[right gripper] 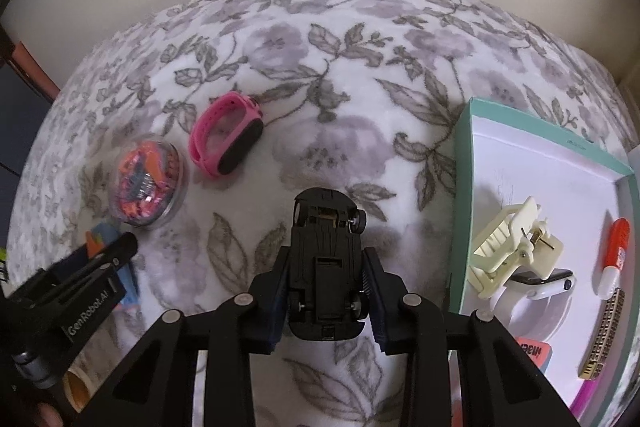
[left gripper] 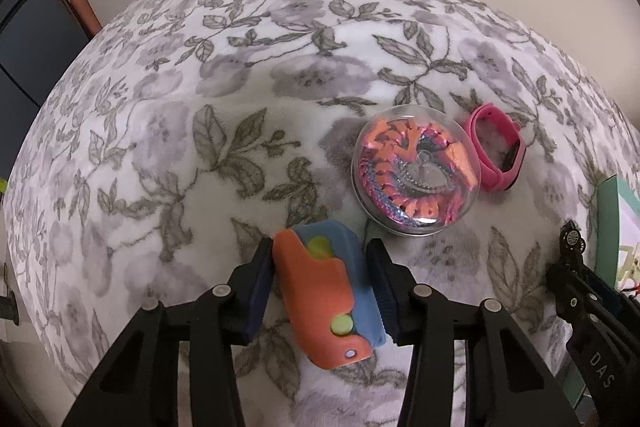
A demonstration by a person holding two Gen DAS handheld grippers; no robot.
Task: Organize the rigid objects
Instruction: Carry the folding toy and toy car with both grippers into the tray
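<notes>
An orange and blue toy (left gripper: pixel 320 291) with yellow-green dots lies on the flowered blanket (left gripper: pixel 240 107). My left gripper (left gripper: pixel 320 251) points down over it, and its dark blue pads (left gripper: pixel 260 287) press against both sides of the toy. In the right wrist view a black toy car (right gripper: pixel 324 259) lies upside down, wheels up. My right gripper (right gripper: pixel 326 255) is shut on the car's flanks. Each gripper also shows at the edge of the other view: the right gripper (left gripper: pixel 576 291) with the car (left gripper: pixel 572 239), and the left gripper (right gripper: pixel 100 267).
A clear dome (left gripper: pixel 416 175) (right gripper: pixel 146 179) holding an orange-pink toy sits beside a pink watch band (left gripper: pixel 496 147) (right gripper: pixel 226 139). At the right a teal-rimmed box (right gripper: pixel 464 187) holds a cream hair clip (right gripper: pixel 516 247), a white watch (right gripper: pixel 540 287), a red-white tube (right gripper: pixel 616 255) and a gold comb (right gripper: pixel 604 335).
</notes>
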